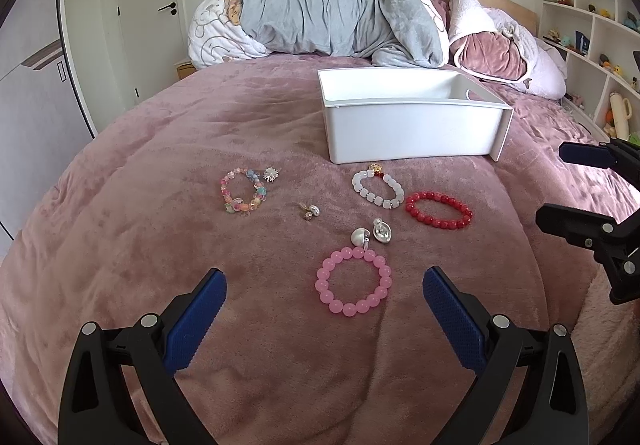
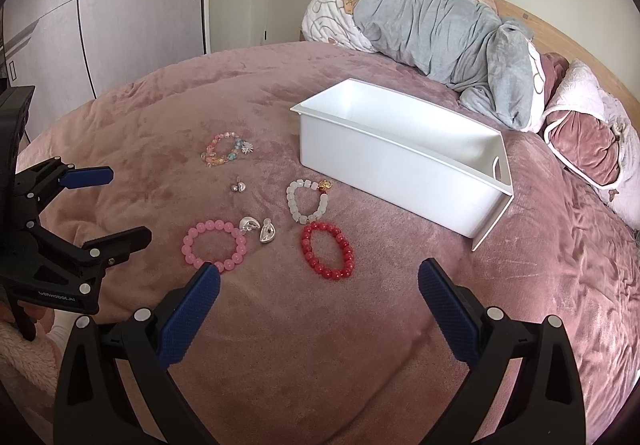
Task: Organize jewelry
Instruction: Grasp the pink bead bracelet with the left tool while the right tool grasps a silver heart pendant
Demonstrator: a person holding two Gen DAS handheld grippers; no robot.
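Left wrist view: your left gripper [image 1: 325,285] hangs over the bed with its blue-padded fingers spread wide and nothing between them, and the pink round-bead bracelet [image 1: 353,282] lies flat on the mauve plush bedspread [image 1: 168,149] just ahead, framed between the pads. Two silver shell-shaped earrings [image 1: 372,233] touch the far edge of that bracelet. Beyond them to the right lies the red bead bracelet [image 1: 439,209], with the frosted white bead bracelet with a gold charm [image 1: 378,190] just beside it, close to the front wall of the white rectangular plastic bin [image 1: 408,129]. A small pair of silver and gold studs [image 1: 309,210] sits mid-bed, and the pastel multicoloured bead bracelet [image 1: 243,192] lies well to the left. In the right wrist view, your right gripper [image 2: 319,287] is likewise parted and holding nothing, above the bedspread with the red bracelet just ahead of its fingers. Grey and patterned quilts [image 1: 328,21] are piled at the headboard.
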